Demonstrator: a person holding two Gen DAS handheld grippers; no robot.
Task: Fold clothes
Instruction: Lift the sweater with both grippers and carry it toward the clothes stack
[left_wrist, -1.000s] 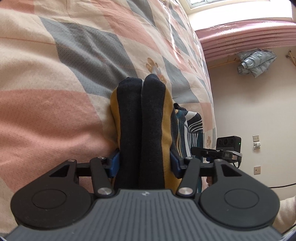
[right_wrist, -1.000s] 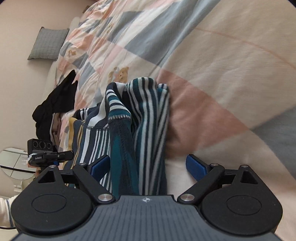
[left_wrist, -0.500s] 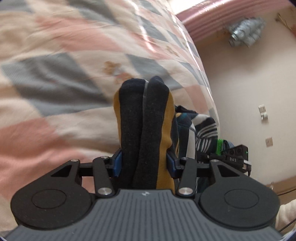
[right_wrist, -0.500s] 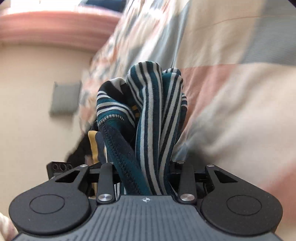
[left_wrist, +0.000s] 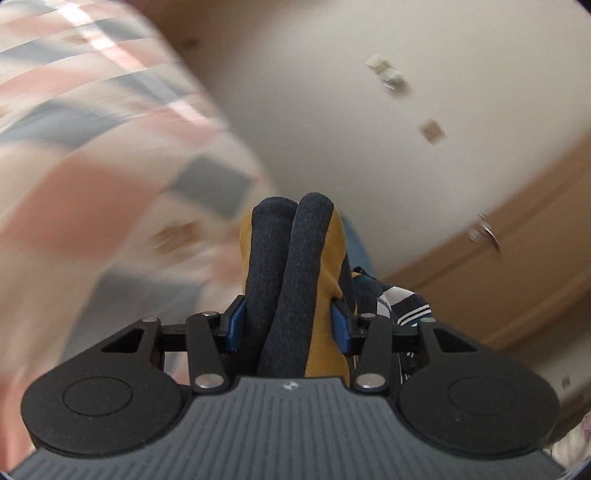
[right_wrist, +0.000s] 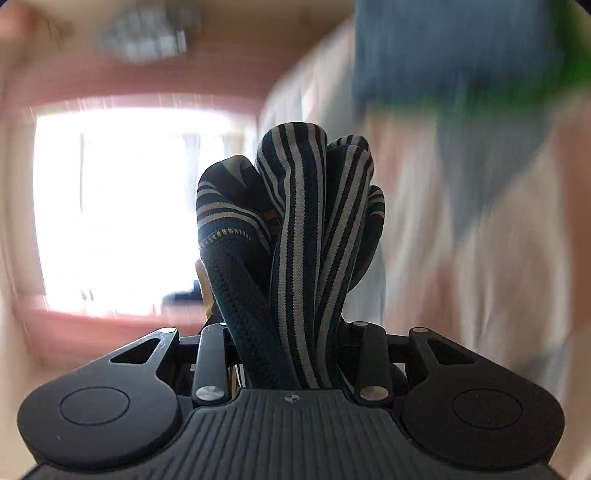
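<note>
Left gripper (left_wrist: 288, 325): its blue pads (left_wrist: 235, 325) press from both sides on a thick bunch of cloth, so it is clamped on the garment.
Garment (left_wrist: 291, 266): one piece with dark navy and mustard parts in the left view and teal-and-white stripes (right_wrist: 303, 229) in the right view; a striped part also shows beside the left gripper (left_wrist: 402, 306). It is gripped by both grippers.
Right gripper (right_wrist: 291, 332): closed tight on the striped folds, which stand up between the fingers.
Quilt (left_wrist: 92, 147): pink, grey and cream squares, blurred, at the left in the left view.
Wall (left_wrist: 332, 110): pale, behind the garment in the left view, with small plates (left_wrist: 432, 131) on it.
Window (right_wrist: 122, 206): very bright, to the left of the striped folds.
Containers: no one can be made out; both backgrounds are much blurred.
</note>
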